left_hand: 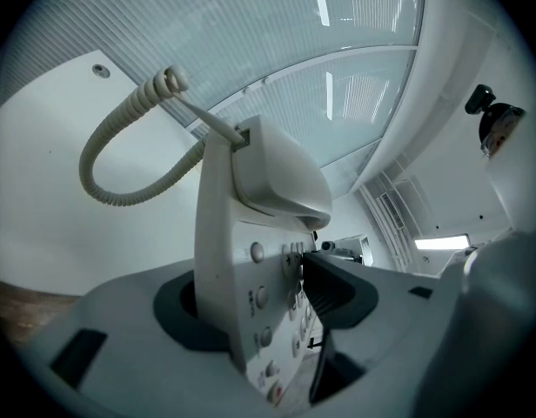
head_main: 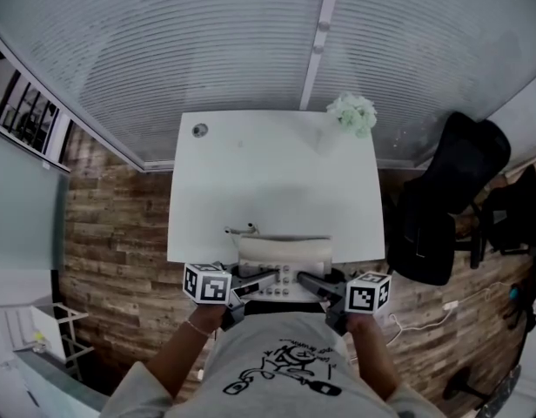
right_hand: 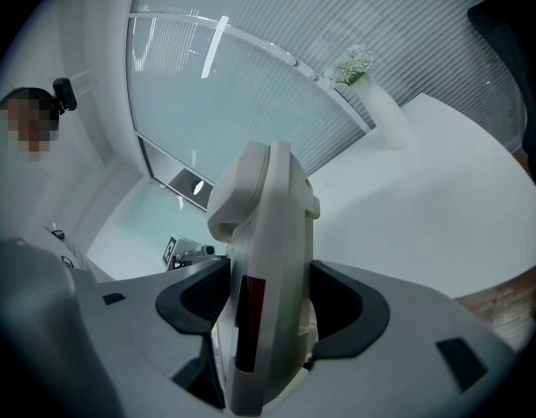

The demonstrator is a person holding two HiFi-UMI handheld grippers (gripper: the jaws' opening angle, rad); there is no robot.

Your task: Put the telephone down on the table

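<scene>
- Evidently mid-placement: the telephone (head_main: 283,261) is held at the near edge of the table (head_main: 251,164), seemingly not yet set down.
- Its long axis runs left to right, handset (head_main: 282,251) on the far side, keypad (head_main: 277,291) facing up.
- The left gripper (head_main: 251,286) and right gripper (head_main: 313,284) each clamp one end.
- Next: carry it farther in, lower it level, then release.

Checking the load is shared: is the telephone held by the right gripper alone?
No, the left gripper also has its jaws clamped on the telephone, front and back.
</scene>
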